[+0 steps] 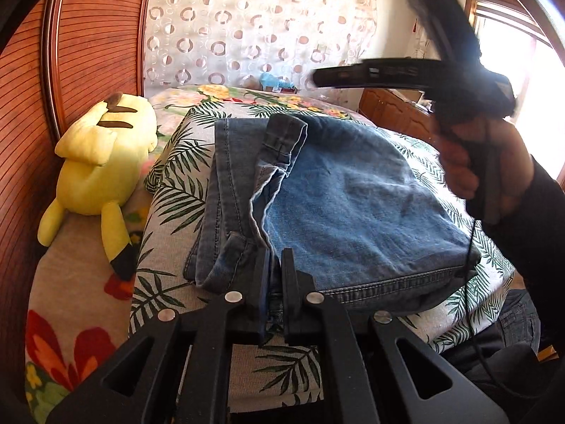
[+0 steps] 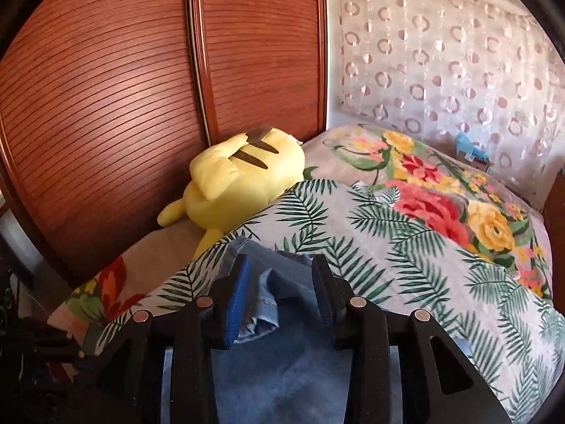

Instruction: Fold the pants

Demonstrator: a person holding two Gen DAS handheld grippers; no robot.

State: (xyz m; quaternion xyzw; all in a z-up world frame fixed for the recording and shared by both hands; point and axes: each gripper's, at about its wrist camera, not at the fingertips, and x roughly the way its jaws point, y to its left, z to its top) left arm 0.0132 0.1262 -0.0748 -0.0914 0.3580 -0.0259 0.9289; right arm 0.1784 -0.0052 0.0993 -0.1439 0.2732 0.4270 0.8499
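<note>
Blue denim pants [image 1: 339, 194] lie folded into a compact bundle on a fern-print cover [image 1: 169, 162] on the bed. My left gripper [image 1: 273, 265] is nearly closed at the bundle's near edge, with a thin strip of denim between its fingers. My right gripper [image 1: 317, 77] is held in a hand above the bundle's right side, blurred in the left wrist view. In the right wrist view the right gripper [image 2: 280, 265] is open above the pants [image 2: 268, 289], holding nothing.
A yellow plush toy [image 1: 102, 162] lies at the bed's left against a wooden slatted wardrobe [image 1: 70, 70]; it also shows in the right wrist view [image 2: 240, 180]. A floral blanket [image 2: 441, 205] covers the far bed. A patterned curtain [image 1: 247, 28] hangs behind. A window [image 1: 529, 53] is at right.
</note>
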